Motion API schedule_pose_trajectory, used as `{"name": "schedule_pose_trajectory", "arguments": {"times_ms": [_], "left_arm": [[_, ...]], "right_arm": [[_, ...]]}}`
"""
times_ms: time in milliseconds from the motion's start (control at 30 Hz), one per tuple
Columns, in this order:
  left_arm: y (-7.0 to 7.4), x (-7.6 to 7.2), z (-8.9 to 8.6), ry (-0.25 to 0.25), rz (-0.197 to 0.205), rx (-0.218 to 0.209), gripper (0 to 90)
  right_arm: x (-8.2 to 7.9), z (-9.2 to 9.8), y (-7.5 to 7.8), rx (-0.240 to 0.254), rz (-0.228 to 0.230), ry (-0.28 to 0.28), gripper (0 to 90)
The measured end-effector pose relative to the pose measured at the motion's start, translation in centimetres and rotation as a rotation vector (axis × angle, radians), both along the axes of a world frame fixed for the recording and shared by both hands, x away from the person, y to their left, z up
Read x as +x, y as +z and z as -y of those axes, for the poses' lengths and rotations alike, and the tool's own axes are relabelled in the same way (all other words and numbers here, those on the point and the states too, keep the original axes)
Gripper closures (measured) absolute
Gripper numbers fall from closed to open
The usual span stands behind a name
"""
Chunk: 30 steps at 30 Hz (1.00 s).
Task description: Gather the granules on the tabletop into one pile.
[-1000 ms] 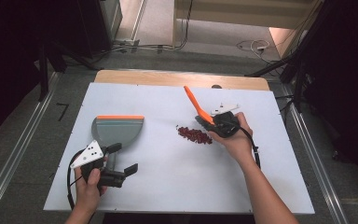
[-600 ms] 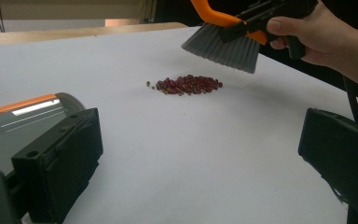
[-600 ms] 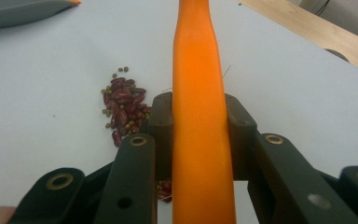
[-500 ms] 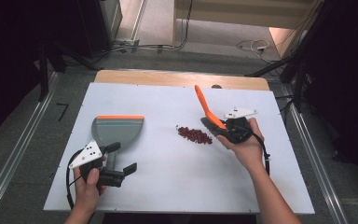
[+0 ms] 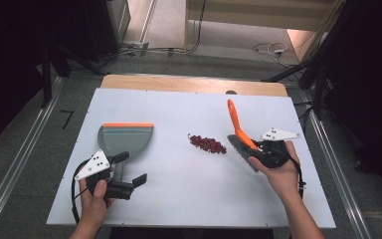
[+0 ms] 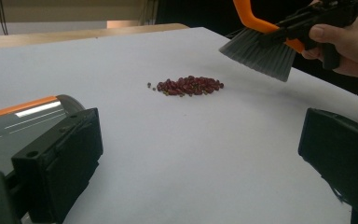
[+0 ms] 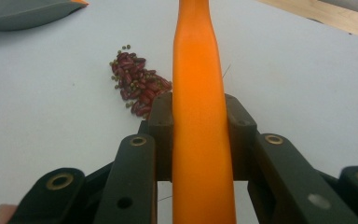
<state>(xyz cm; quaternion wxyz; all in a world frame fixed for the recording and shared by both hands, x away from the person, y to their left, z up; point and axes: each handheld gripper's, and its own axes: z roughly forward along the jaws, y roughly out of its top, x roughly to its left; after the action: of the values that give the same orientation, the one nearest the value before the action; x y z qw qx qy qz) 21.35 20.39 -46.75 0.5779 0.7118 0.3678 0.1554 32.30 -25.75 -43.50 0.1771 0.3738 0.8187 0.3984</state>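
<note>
A small pile of dark red beans (image 5: 207,143) (image 6: 189,86) (image 7: 137,88) lies mid-table. My right gripper (image 5: 258,152) (image 7: 200,112) is shut on the orange handle of a brush (image 5: 236,122) (image 7: 198,70). It holds the brush to the right of the pile, with the grey bristles (image 6: 261,49) raised off the surface. A grey dustpan with an orange lip (image 5: 125,139) (image 6: 18,121) (image 7: 23,11) rests flat at the left. My left gripper (image 5: 131,168) (image 6: 200,154) sits open just in front of the pan. Nothing is between its jaws.
The work surface is a white board (image 5: 179,199) with a wooden strip (image 5: 194,83) along its far edge. Metal rails and dark floor flank both sides. Cables lie on the floor (image 5: 268,49) beyond the table.
My right gripper has carried the brush rightward, away from the bean pile. The left gripper and dustpan have stayed where they were.
</note>
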Motion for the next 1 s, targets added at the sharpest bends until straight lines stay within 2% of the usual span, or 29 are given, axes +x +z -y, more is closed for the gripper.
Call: {"name": "schedule_pose_trajectory", "arguments": {"times_ms": [333,533,733,1000], "left_arm": [[0.1,-0.1,0.0,0.003,0.006,-0.005,0.8],[0.0,-0.1,-0.2,0.002,0.013,-0.003,0.8],[0.1,-0.3,-0.7,0.016,0.035,-0.03,0.7],[0.0,-0.4,-0.7,0.02,0.042,-0.03,0.7]], "right_arm": [[-2.0,2.8,-0.6,0.054,-0.003,-0.023,68.6],[-3.1,4.2,-1.1,0.087,-0.023,-0.033,68.6],[-4.4,5.2,-1.4,0.11,-0.027,-0.019,68.6],[-4.6,6.7,-2.0,0.143,-0.043,-0.033,68.6]]}}
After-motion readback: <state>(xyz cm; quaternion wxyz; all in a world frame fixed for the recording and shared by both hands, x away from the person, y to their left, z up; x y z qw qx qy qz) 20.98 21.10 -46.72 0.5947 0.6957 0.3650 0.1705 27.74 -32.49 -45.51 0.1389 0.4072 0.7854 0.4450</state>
